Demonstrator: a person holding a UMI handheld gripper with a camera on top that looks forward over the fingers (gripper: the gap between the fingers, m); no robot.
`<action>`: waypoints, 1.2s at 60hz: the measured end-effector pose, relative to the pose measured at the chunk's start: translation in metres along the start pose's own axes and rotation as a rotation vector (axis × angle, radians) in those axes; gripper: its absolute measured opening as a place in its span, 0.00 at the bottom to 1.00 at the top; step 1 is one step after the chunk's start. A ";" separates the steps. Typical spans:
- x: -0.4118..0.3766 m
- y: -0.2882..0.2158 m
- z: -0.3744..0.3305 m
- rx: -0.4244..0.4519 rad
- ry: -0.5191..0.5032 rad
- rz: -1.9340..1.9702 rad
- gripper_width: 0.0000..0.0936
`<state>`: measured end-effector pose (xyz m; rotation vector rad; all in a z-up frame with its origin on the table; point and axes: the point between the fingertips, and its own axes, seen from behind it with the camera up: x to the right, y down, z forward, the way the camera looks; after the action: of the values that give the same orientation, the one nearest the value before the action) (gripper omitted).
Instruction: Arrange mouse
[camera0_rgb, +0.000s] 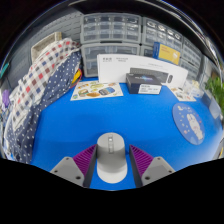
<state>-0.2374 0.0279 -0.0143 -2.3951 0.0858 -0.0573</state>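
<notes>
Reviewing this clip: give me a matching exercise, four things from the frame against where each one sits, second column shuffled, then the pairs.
Things:
1. mouse
2. plaid cloth
3. white box
4. round clear disc

Places:
A. draped along the left side of the blue table
B. between the fingers of the gripper
C. on the table, right of the fingers
D. at the table's far edge, before the drawer units

Pairs: 1-B, 2-A, 3-D, 4-C

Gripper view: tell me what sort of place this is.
Probably a workshop or lab bench: clear plastic drawer organisers line the back, a white cardboard box lies on the blue tabletop, and a grey computer mouse sits between the open gripper fingers.
</notes>
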 end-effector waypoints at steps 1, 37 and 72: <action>-0.002 0.000 0.001 0.001 -0.011 0.013 0.63; 0.025 -0.093 -0.045 0.087 -0.095 -0.086 0.34; 0.307 -0.157 -0.011 0.154 -0.052 -0.052 0.34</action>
<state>0.0752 0.1118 0.1054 -2.2437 -0.0054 -0.0244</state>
